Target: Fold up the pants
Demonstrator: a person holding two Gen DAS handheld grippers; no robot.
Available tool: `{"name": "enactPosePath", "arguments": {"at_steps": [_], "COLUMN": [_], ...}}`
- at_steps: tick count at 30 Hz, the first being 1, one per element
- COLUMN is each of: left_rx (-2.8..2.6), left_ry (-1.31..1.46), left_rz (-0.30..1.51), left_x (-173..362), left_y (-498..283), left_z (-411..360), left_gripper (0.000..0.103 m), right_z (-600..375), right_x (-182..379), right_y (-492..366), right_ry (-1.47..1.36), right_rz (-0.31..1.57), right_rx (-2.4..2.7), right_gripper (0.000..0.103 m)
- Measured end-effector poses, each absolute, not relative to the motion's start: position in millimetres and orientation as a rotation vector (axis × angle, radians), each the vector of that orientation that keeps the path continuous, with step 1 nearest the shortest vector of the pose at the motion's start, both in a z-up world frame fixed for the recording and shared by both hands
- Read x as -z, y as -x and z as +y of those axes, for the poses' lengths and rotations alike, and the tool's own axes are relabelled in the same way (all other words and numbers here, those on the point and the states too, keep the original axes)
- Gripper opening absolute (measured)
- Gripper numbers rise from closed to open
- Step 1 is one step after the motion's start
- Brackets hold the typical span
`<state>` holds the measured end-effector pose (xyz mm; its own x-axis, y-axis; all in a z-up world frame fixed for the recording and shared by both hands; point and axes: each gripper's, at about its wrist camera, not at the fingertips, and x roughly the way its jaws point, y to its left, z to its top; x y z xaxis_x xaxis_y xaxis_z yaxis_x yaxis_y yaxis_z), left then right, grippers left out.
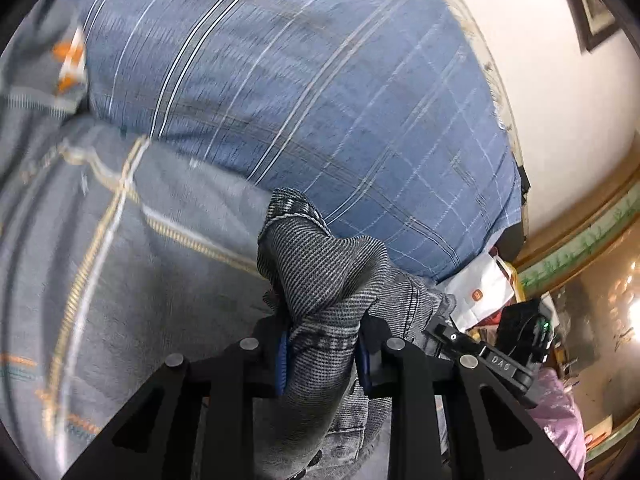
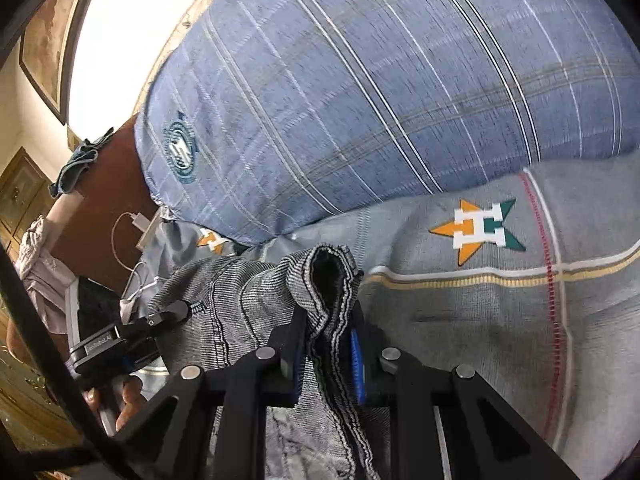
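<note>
The pants point(image 1: 328, 280) are grey denim with stitched seams. My left gripper point(image 1: 322, 356) is shut on a bunched fold of them and holds it above the bed. My right gripper point(image 2: 326, 354) is shut on a hemmed edge of the pants point(image 2: 224, 304), which stands up between its blue pads point(image 2: 357, 364). The right gripper also shows at the right of the left wrist view point(image 1: 500, 356). The left gripper shows at the left of the right wrist view point(image 2: 120, 340), clamped on the same cloth. The two grippers are close together, with the pants spanning between them.
A grey bedsheet point(image 2: 480, 312) with an orange and green star logo point(image 2: 478, 230) lies below. A large blue plaid pillow point(image 1: 300, 92) sits behind. A brown headboard point(image 2: 100, 216), a white charger with cable point(image 2: 138, 222) and a white wall point(image 1: 560, 100) lie beyond.
</note>
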<state>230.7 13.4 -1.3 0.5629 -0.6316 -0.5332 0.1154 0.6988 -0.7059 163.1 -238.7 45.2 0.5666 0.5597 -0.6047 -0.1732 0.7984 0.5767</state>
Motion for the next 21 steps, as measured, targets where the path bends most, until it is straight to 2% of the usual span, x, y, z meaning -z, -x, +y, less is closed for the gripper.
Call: {"name": "enactPosePath", "arguments": {"at_steps": [5,7,8,9,10,11,14,17,21], "left_rx": [0.353,0.335,0.322,0.294,0.279,0.277,0.275,0.268,0.218], "left_ry": [0.562,0.547,0.54,0.533,0.544,0.561,0.601,0.546,0.433], "left_rz": [0.972,0.974,0.981,1.002,1.008,1.009,0.992,0.952,0.98], "left_x": [26.3,31.5,35.9,41.6,44.9,45.1,32.8,10.3,-8.2], "left_y": [-254.6,-257.9,-260.2,-263.6,-265.6,-265.6,-258.2,-237.8,-205.5], "left_z": [-2.1,-1.3,-0.2,1.7,4.7,7.5,15.9,15.5,10.5], "left_gripper": [0.03,0.036,0.043,0.049,0.057,0.059,0.059,0.059,0.059], "right_z": [-237.4,-237.8,-238.7,-238.8,-239.8,-241.9,-245.6,-246.8,-247.1], "right_x": [5.3,10.6,14.1,17.9,22.4,22.8,7.1,-14.7,-31.4], "right_y": [-189.2,-193.1,-194.3,-195.8,-196.8,-195.6,-183.2,-162.4,-129.3], "right_ry": [-0.506,-0.505,-0.51,-0.51,-0.509,-0.524,-0.543,-0.543,-0.563], "right_rz": [1.001,1.008,1.014,1.023,1.038,1.029,1.016,0.982,0.992], "right_rx": [-0.386,-0.385,-0.377,-0.366,-0.342,-0.343,-0.341,-0.354,-0.333], "right_gripper": [0.02,0.026,0.035,0.05,0.053,0.053,0.053,0.066,0.066]}}
